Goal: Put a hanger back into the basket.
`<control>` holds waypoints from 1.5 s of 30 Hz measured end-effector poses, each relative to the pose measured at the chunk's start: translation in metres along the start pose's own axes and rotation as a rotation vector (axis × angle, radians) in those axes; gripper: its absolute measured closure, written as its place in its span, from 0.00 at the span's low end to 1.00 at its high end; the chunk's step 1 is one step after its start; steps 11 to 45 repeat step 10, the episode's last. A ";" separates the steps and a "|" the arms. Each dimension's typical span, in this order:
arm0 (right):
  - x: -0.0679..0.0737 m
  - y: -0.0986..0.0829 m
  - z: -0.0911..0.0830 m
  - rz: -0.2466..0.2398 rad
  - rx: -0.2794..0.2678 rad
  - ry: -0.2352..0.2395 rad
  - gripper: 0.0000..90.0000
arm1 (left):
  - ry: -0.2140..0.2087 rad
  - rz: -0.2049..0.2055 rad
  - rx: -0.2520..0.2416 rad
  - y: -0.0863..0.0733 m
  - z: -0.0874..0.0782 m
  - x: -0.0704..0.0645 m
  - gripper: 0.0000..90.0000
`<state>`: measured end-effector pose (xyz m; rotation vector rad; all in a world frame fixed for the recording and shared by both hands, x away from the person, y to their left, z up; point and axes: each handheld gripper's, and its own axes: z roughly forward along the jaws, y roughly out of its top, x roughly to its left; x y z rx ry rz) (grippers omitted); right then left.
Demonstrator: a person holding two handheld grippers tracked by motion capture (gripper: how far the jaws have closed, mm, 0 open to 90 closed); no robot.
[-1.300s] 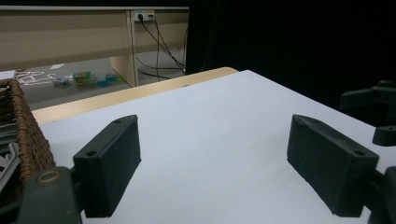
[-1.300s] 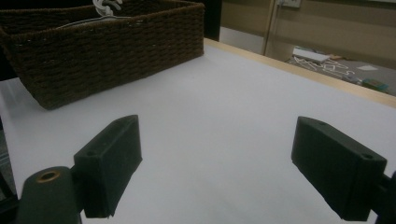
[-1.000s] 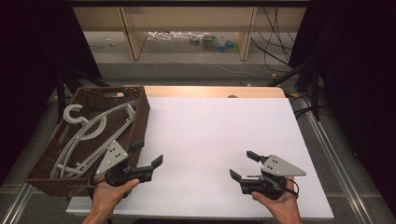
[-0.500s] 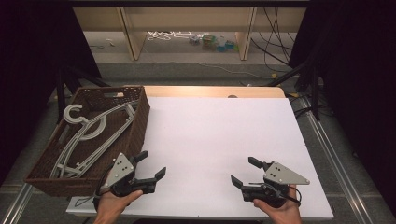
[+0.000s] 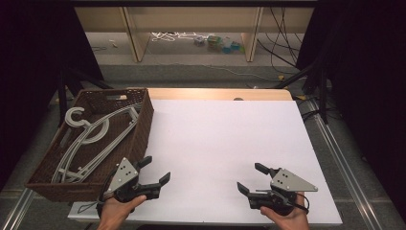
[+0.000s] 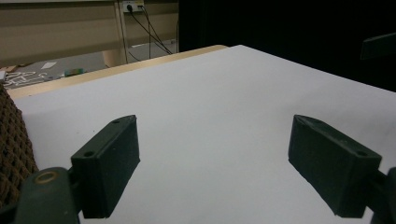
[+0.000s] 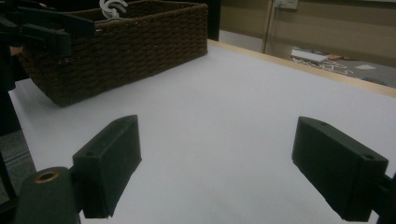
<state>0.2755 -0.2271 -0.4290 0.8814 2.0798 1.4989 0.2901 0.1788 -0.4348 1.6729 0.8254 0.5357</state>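
Two tools hover low over the near edge of the white bench (image 5: 225,139), each held in one of the person's hands. At the near left, the left tool (image 5: 154,171) has its black jaws spread wide with nothing between them, and it sits just beside the near right corner of the brown wicker basket (image 5: 139,139); its own view shows only bare white bench surface (image 6: 210,121) between the jaws, with a strip of basket weave (image 6: 14,144) at the left edge. At the near right, the right tool (image 5: 252,178) also has its jaws spread apart and empty, pointing left across the bench; its own view looks over open white surface toward the basket (image 7: 126,46), with the left tool (image 7: 46,28) dark and blurred at the far left. Inside the basket, at the left of the bench, lie several grey plastic hangers (image 5: 91,139), their hooks toward the far end; they are well apart from both tools. Beyond the far edge, cables and small coloured items lie on the floor (image 5: 191,52) under a wooden shelf frame. No brand, label or writing can be read anywhere.
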 end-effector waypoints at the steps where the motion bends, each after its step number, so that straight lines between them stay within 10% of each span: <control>1: 0.000 0.000 0.000 -0.003 -0.001 0.001 0.18 | -0.001 0.001 0.000 0.000 0.000 0.000 0.18; 45: 0.000 0.000 0.001 0.000 -0.017 -0.006 0.18 | 0.001 0.004 0.001 0.000 0.000 0.000 0.18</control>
